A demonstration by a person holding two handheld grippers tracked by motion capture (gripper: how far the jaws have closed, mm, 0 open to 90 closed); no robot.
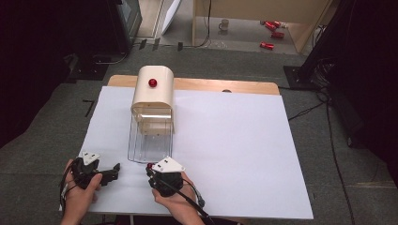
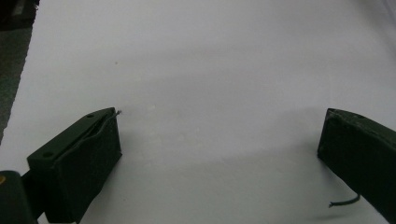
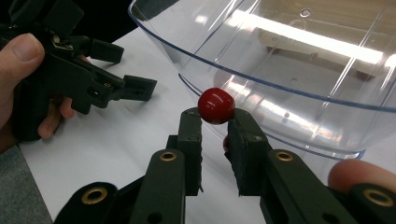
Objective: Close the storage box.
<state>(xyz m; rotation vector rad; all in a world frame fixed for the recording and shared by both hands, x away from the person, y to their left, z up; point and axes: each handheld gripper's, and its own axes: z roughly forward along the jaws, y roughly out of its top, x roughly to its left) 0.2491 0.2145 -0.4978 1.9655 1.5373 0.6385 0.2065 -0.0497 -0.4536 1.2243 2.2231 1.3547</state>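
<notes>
My right tongs (image 3: 215, 122) pinch the red knob (image 3: 215, 105) at the near lip of the clear drawer (image 3: 299, 70). I should pull straight, slowly, keeping grip firm. My left tongs (image 2: 219, 140) rest wide open left of the drawer.

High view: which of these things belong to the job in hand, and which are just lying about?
In the job:
small red glossy ball, gripped in the right claw
clear plastic drawer
cream rounded box with a red knob

Lying about:
red cans on the floor
white mug
</notes>
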